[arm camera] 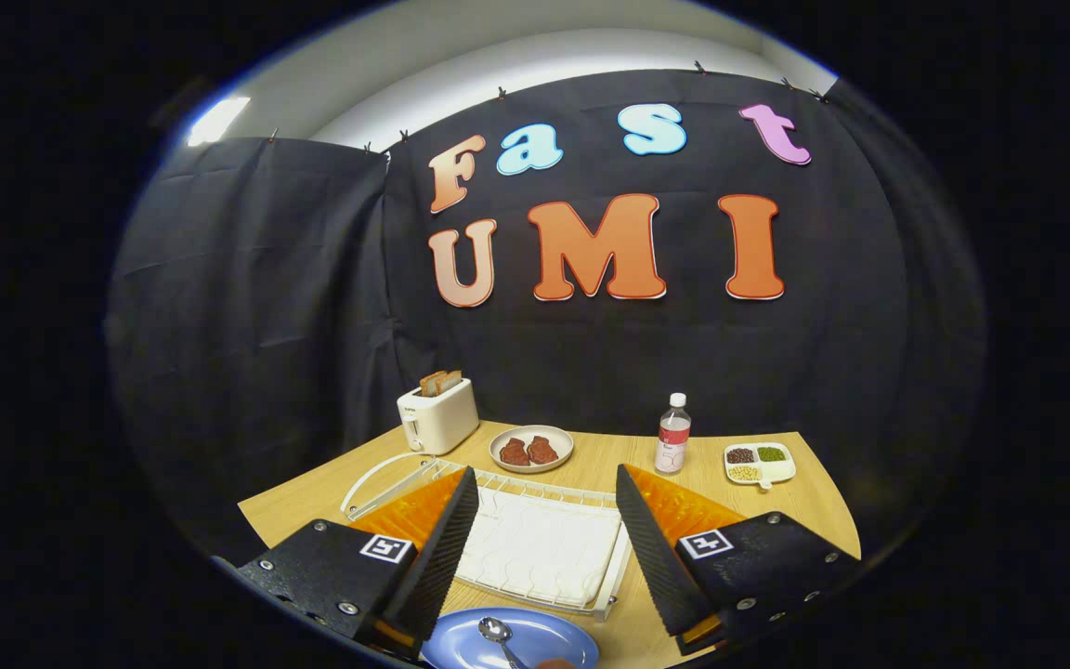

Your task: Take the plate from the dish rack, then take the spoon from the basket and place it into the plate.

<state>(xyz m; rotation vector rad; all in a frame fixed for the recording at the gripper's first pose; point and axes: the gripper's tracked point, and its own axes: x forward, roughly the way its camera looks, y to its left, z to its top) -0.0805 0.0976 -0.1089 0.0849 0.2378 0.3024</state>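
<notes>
We see the spoon lying in the blue plate at bottom centre, below our fingers, which stand apart, empty, over the dish rack.

Even overhead light, bright ceiling glare upper left, sharp centre, fisheye-bent edges

Spoon lies in plate; tongs spread empty.
</notes>
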